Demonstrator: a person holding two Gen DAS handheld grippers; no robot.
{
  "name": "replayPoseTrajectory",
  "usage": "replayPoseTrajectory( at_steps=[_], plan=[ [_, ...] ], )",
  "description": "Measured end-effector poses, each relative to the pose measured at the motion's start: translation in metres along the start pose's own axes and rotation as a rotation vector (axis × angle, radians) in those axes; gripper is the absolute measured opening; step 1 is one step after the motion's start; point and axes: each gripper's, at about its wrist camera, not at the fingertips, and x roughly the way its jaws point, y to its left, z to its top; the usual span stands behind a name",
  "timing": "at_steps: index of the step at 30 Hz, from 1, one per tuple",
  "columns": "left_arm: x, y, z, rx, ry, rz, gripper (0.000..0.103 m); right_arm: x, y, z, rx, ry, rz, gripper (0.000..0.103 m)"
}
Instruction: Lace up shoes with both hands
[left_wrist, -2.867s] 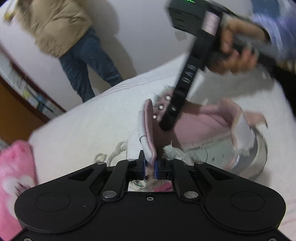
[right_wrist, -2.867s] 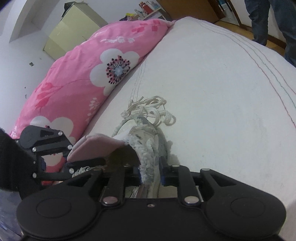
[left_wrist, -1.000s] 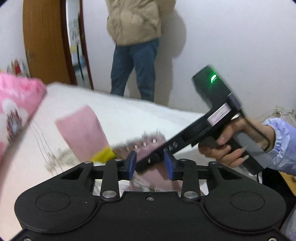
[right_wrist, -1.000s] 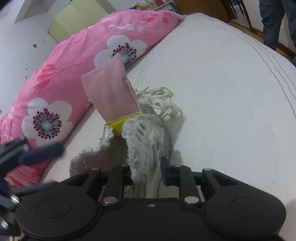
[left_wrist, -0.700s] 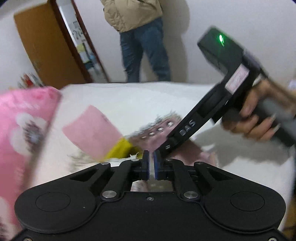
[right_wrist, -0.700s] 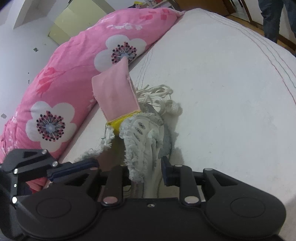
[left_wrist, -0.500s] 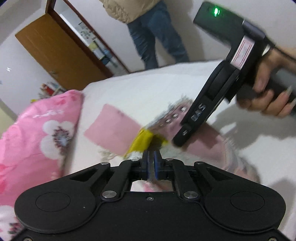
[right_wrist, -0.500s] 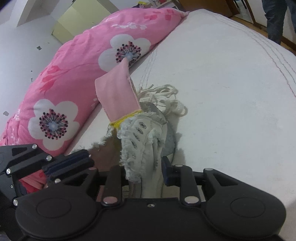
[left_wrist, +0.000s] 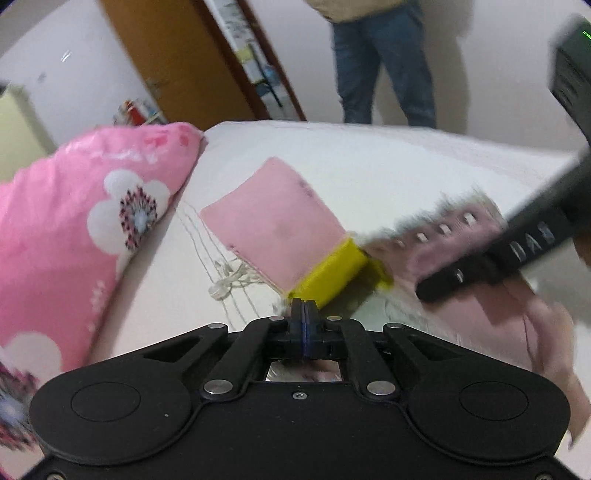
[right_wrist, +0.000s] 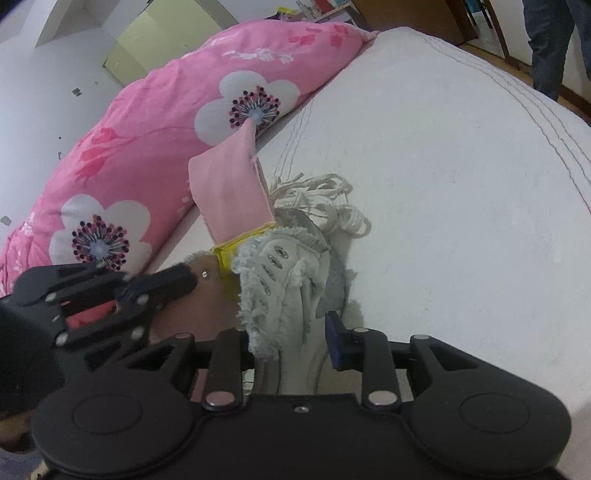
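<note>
A pale shoe (right_wrist: 295, 280) with frayed eyelet flaps stands on the white bed (right_wrist: 443, 184), its pink tongue (right_wrist: 229, 192) raised above a yellow band (left_wrist: 332, 273). The loose white lace (right_wrist: 317, 195) is piled past the toe. My right gripper (right_wrist: 291, 332) straddles the right eyelet flap. Its jaws are opening, and the blue right pad (right_wrist: 334, 341) stands just off the shoe's side. My left gripper (left_wrist: 303, 310) is shut, its tips (right_wrist: 181, 282) at the frayed edge of the left flap (right_wrist: 203, 271). Whether it pinches the fabric is hidden. A right gripper finger (left_wrist: 480, 264) lies across the shoe's opening.
A pink flowered pillow (right_wrist: 147, 147) lies along the bed's left side, close to the shoe. A person in jeans (left_wrist: 384, 74) stands beyond the bed by a brown door (left_wrist: 177, 62). A hand (left_wrist: 581, 251) holds the right gripper. White bed stretches to the right of the shoe.
My left gripper has closed from open and swung in toward the tongue and left flap. The right gripper has stayed put while its jaws widened a little around the right flap.
</note>
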Motion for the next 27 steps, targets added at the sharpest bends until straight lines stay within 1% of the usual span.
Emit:
replayPoseTrajectory(
  at_steps=[1,2,3,4,5,6,7,8,9,10,11,13,16,17,18,19,20,21,23,25,27],
  plan=[
    [0.001,0.001,-0.001,-0.013,-0.018,0.036,0.014,0.000,-0.001,0.000,0.003,0.002,0.002,0.025],
    [0.001,0.002,-0.002,-0.022,-0.037,0.078,0.056,0.000,-0.001,0.000,0.002,0.003,0.002,0.025],
    [0.003,0.003,-0.002,-0.030,-0.053,0.181,0.066,0.000,-0.002,0.000,0.001,0.005,0.001,0.025],
    [0.004,0.005,-0.002,-0.038,-0.055,0.192,0.063,0.000,-0.002,0.000,0.001,0.007,0.000,0.025],
    [0.001,0.012,-0.004,-0.093,-0.065,0.123,0.058,0.000,-0.003,0.000,0.004,0.008,0.003,0.025],
    [-0.001,0.019,-0.005,-0.163,-0.070,0.049,0.057,0.001,-0.003,0.000,0.007,0.009,0.006,0.025],
    [-0.003,0.021,-0.006,-0.182,-0.071,0.025,0.057,0.001,-0.004,0.001,0.011,0.015,0.009,0.025],
    [-0.004,0.019,-0.005,-0.162,-0.076,0.020,0.057,0.000,-0.003,0.000,0.006,0.014,0.007,0.025],
    [-0.004,0.014,-0.003,-0.115,-0.083,0.029,0.057,0.000,-0.002,0.000,0.000,0.014,0.004,0.025],
    [-0.004,0.012,-0.002,-0.098,-0.085,0.028,0.057,0.001,-0.002,0.000,-0.003,0.014,0.003,0.025],
    [-0.001,0.013,0.002,-0.100,-0.069,-0.017,0.057,0.001,-0.001,0.001,-0.007,0.015,0.002,0.025],
    [0.005,0.019,0.007,-0.138,-0.044,-0.079,0.057,0.002,0.000,0.001,-0.010,0.016,0.002,0.025],
    [0.016,0.030,0.011,-0.171,-0.037,-0.098,0.057,0.001,-0.001,0.000,-0.003,0.017,0.003,0.025],
    [0.021,0.035,0.013,-0.178,-0.024,-0.115,0.057,0.001,-0.002,0.001,-0.001,0.020,0.006,0.025],
    [0.027,0.040,0.014,-0.196,0.000,-0.147,0.055,0.001,-0.001,0.001,-0.001,0.020,0.007,0.025],
    [0.031,0.046,0.013,-0.222,0.003,-0.178,0.054,0.001,-0.001,0.001,-0.001,0.021,0.007,0.025],
    [0.034,0.052,0.012,-0.250,0.001,-0.209,0.052,0.001,-0.001,0.001,-0.002,0.021,0.007,0.025],
    [0.036,0.057,0.011,-0.278,0.000,-0.239,0.047,0.001,0.000,0.001,-0.004,0.021,0.007,0.025],
    [0.039,0.065,0.009,-0.305,-0.024,-0.283,0.041,0.002,-0.001,0.001,0.000,0.022,0.011,0.025],
    [0.040,0.071,0.007,-0.331,-0.053,-0.326,0.040,0.002,0.000,0.002,0.001,0.021,0.010,0.025],
    [0.043,0.074,0.007,-0.339,-0.051,-0.343,0.040,0.002,0.001,0.002,-0.002,0.020,0.005,0.025]
  ],
)
